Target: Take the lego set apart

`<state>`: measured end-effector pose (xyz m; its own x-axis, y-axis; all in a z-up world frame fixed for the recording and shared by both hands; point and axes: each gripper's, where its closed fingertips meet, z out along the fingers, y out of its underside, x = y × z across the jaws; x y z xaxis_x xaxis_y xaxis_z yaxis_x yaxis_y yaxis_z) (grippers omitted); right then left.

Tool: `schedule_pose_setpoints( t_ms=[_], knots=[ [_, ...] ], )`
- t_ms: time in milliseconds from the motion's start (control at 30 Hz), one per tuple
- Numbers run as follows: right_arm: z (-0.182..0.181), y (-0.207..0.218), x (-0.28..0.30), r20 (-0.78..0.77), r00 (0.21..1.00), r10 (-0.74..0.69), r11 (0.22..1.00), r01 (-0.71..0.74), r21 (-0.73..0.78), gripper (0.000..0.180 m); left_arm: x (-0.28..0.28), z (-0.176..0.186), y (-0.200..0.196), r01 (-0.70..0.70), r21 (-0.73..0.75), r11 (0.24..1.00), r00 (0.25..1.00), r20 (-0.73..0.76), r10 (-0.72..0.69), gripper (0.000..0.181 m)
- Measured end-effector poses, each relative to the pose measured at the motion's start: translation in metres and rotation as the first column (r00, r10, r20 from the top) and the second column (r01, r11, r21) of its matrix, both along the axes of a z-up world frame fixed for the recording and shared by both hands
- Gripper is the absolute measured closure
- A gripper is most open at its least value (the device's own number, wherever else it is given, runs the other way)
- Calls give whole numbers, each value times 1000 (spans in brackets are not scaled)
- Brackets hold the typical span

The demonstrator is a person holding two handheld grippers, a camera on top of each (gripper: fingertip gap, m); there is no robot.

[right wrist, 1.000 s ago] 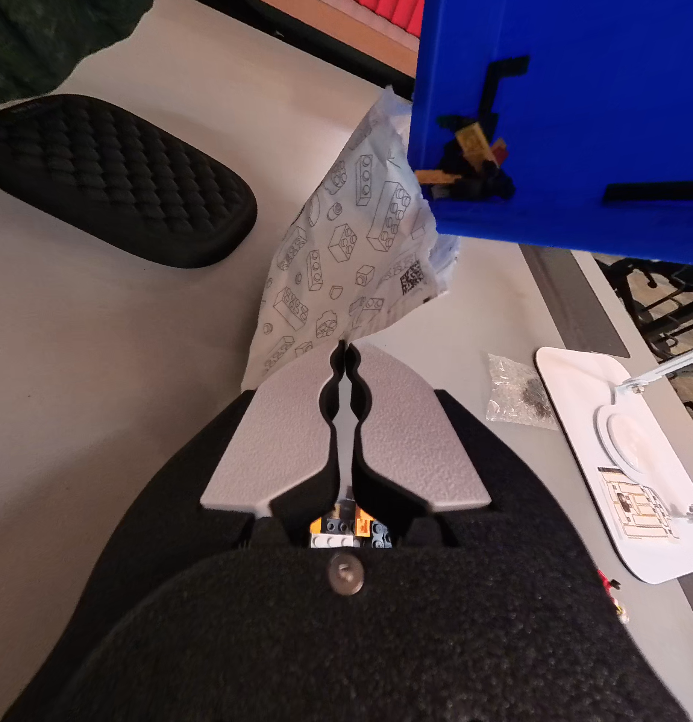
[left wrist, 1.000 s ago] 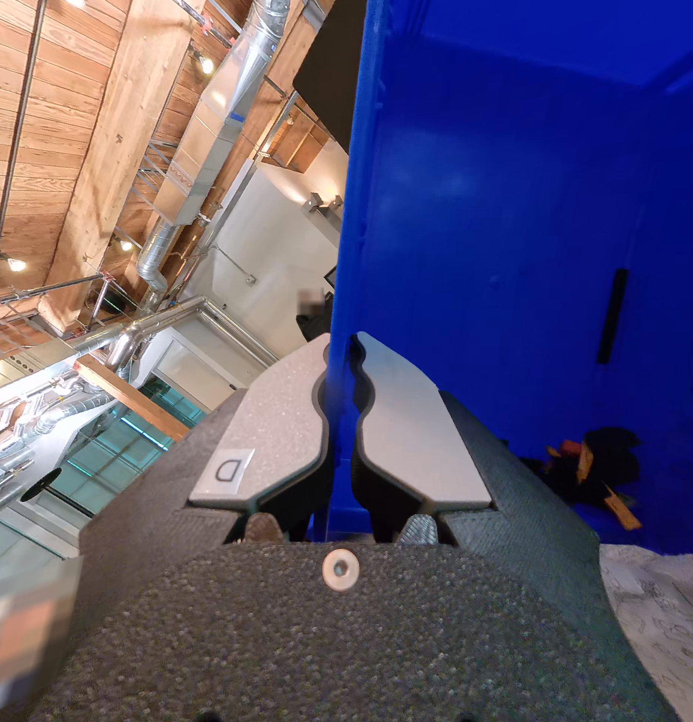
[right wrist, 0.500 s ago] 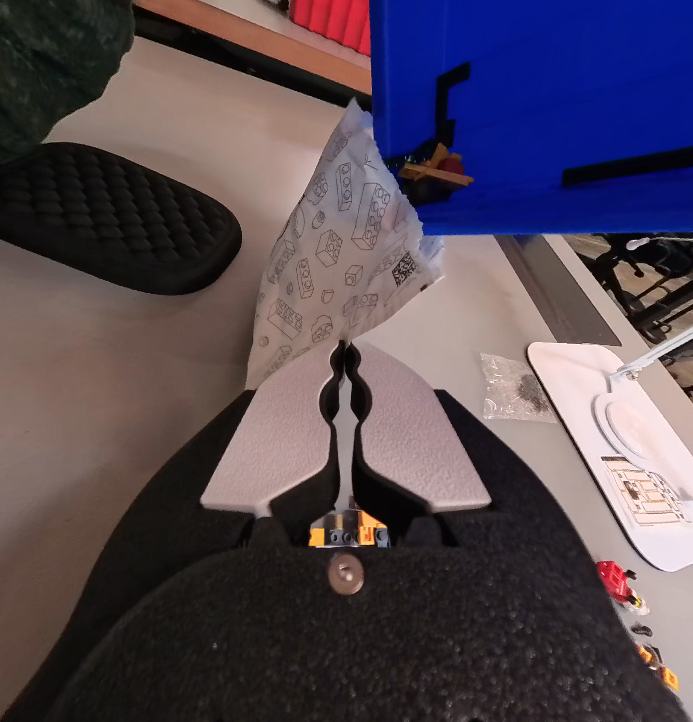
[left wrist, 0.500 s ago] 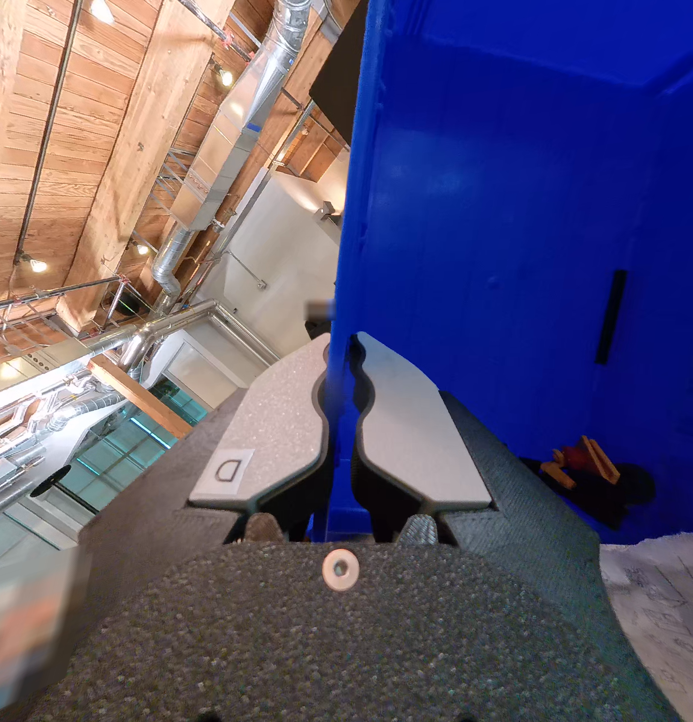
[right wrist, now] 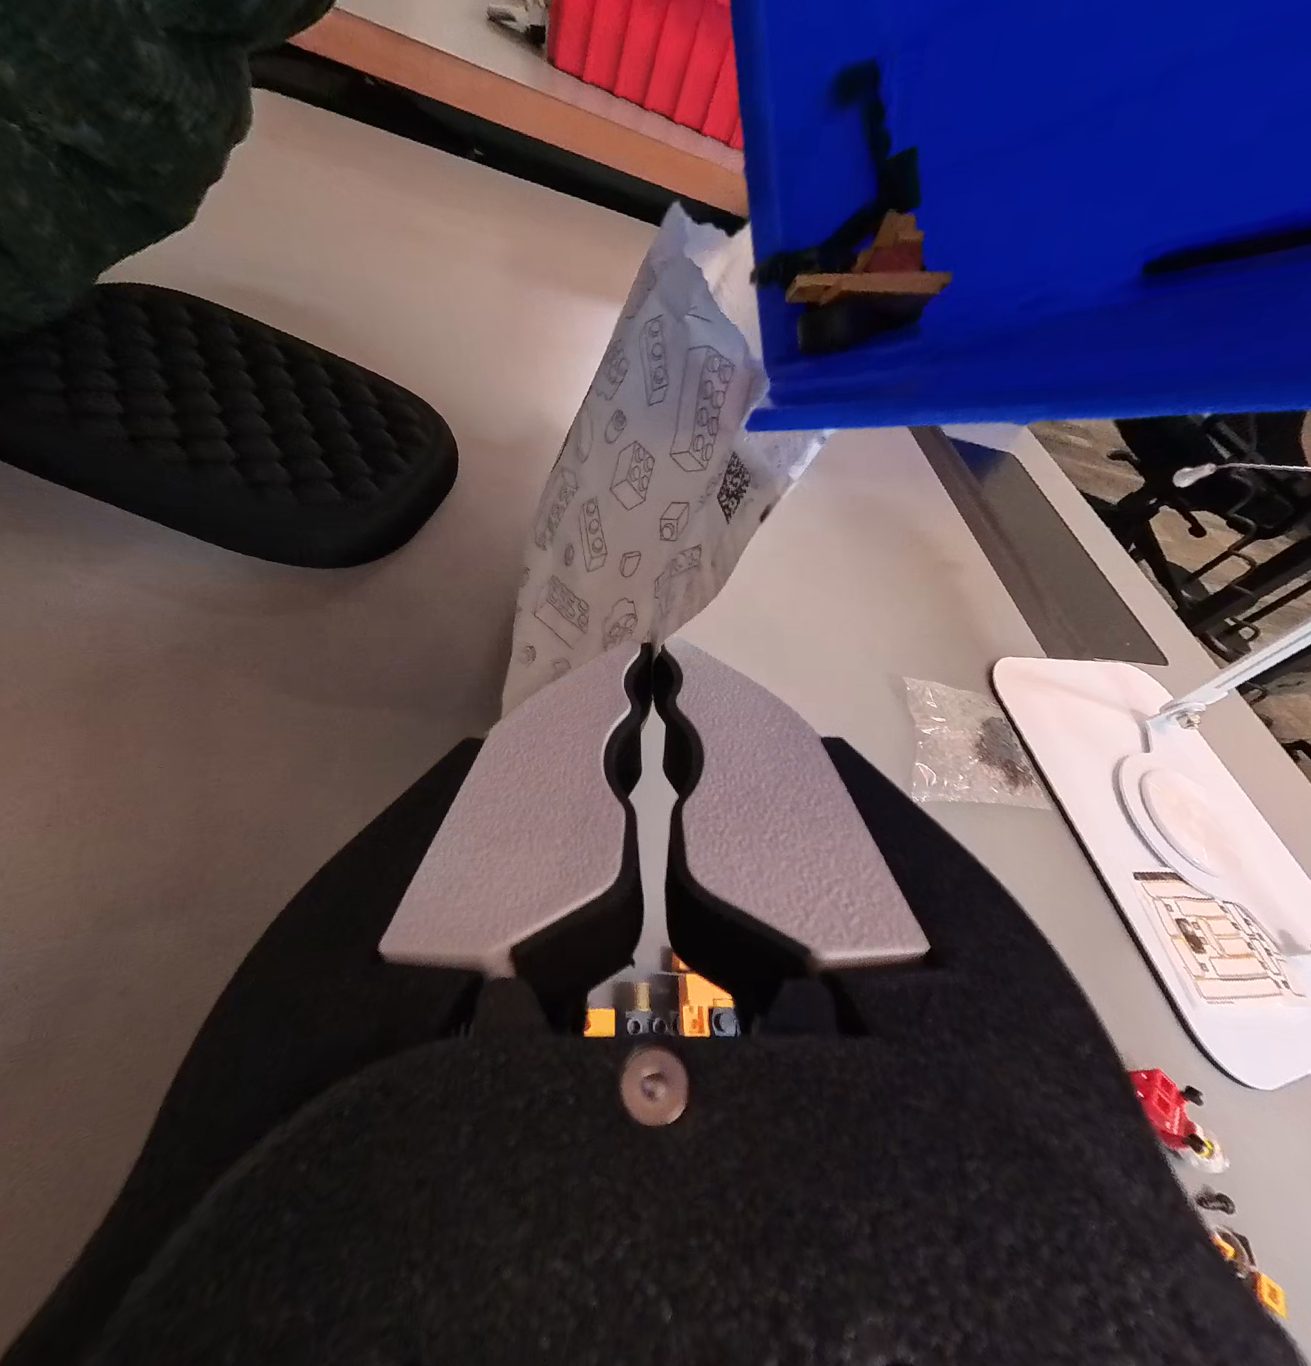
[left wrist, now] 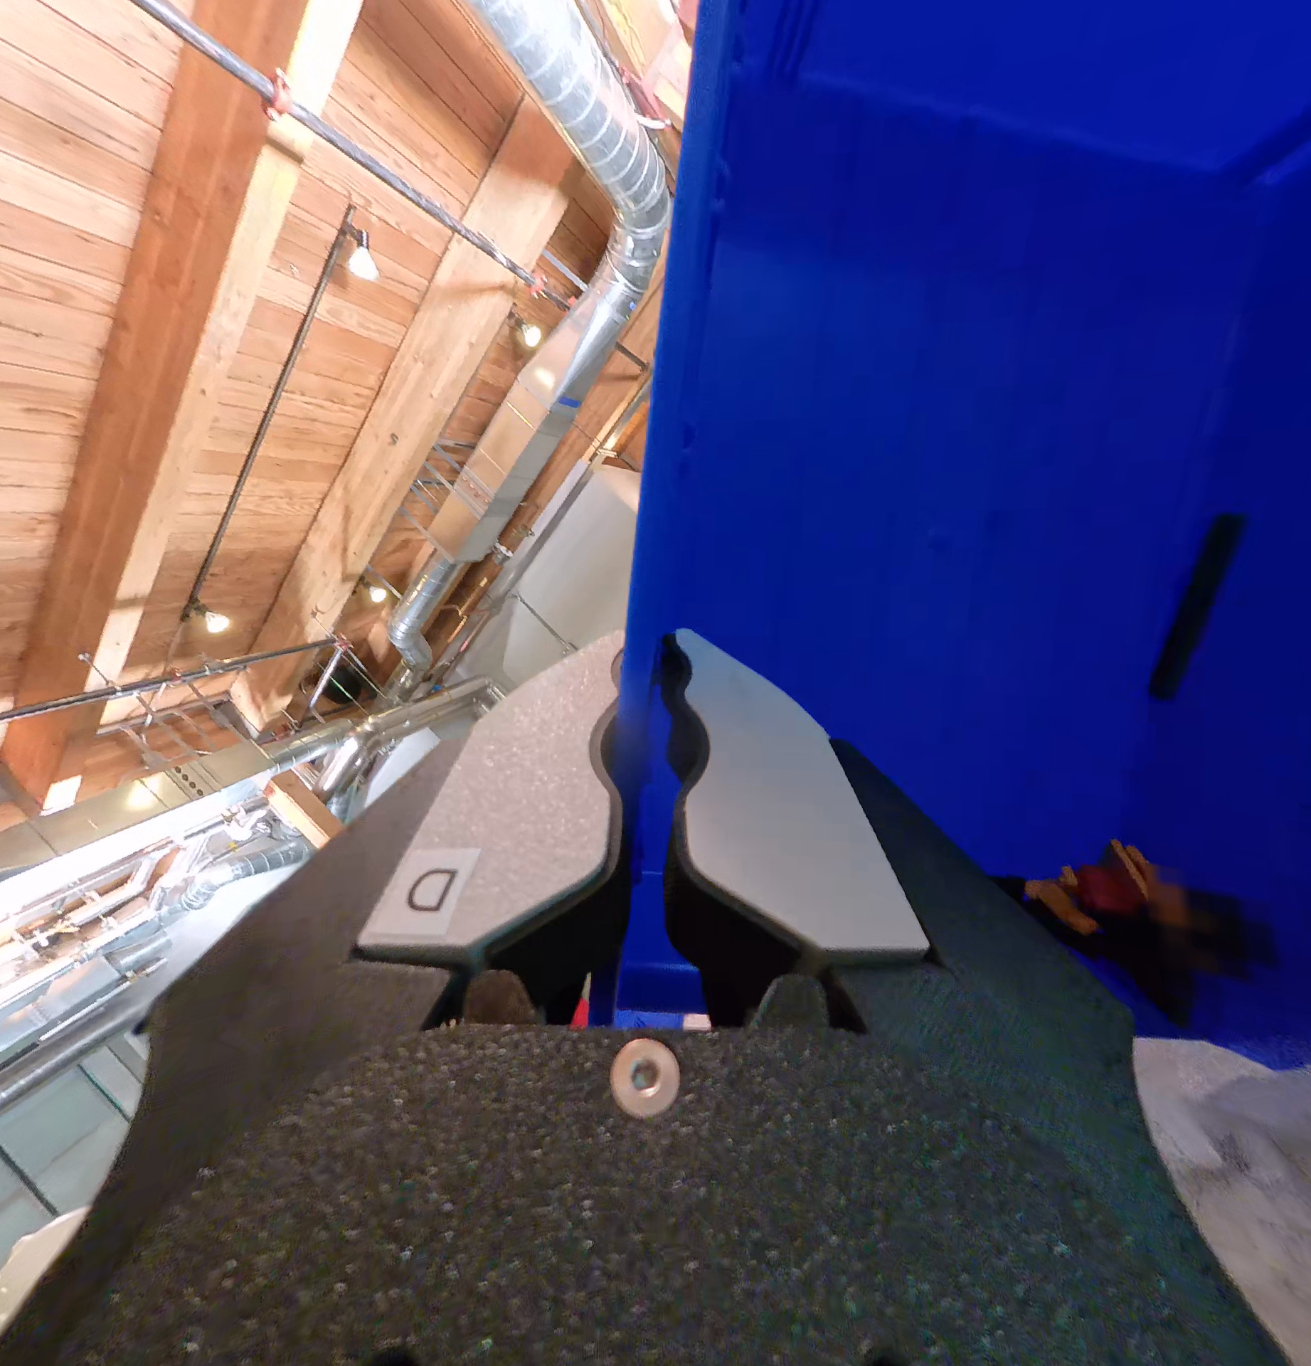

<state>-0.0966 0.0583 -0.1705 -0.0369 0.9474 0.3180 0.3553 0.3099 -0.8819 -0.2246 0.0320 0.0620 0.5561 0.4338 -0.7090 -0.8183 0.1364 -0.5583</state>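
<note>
My left gripper (left wrist: 646, 650) is shut on the rim of a blue bin (left wrist: 933, 443) and holds it tipped up. Loose lego pieces (left wrist: 1110, 902), black, brown and red, lie in the bin's low corner; they also show in the right wrist view (right wrist: 859, 284). My right gripper (right wrist: 651, 654) is shut on the lower corner of a white paper bag (right wrist: 637, 517) printed with brick outlines. The bag's open top sits under the bin's (right wrist: 1044, 185) low corner. An orange and grey lego piece (right wrist: 659, 1009) shows below, behind my right fingers.
A black padded rest (right wrist: 194, 436) lies on the grey table (right wrist: 268, 739) at left. A small clear bag (right wrist: 962, 746) and a white tray (right wrist: 1155, 850) with a printed sheet lie at right. Small red and orange lego pieces (right wrist: 1169, 1116) lie near the right edge. The gap from one gripper's tips to the other's is roughly 25 cm.
The blue bin has tilted further and shifted over the paper bag's mouth. The loose pieces inside have slid along the bin's low corner toward the bag. Both grippers stay shut.
</note>
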Motion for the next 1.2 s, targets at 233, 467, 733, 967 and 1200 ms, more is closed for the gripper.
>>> schedule_pose_setpoints(
  t_ms=[233,467,733,967,1200],
  knots=[
    [-1,-1,0,4,1000,5,1000,-5,2,180,6,2,-1,14,18,1000,1000,-28,-14,175],
    [-1,-2,0,4,1000,8,1000,-8,0,180,8,2,0,15,19,1000,1000,-28,-14,175],
    [-1,-2,0,1,1000,8,1000,-8,1,180,10,3,-3,21,38,999,999,-33,-20,175],
    [-1,-2,0,-1,1000,7,1000,-7,11,180,15,7,-14,36,79,996,999,-42,-33,175],
    [-1,-2,0,-1,1000,8,1000,-8,6,180,10,7,-17,30,94,995,999,-28,-27,175]
  ],
)
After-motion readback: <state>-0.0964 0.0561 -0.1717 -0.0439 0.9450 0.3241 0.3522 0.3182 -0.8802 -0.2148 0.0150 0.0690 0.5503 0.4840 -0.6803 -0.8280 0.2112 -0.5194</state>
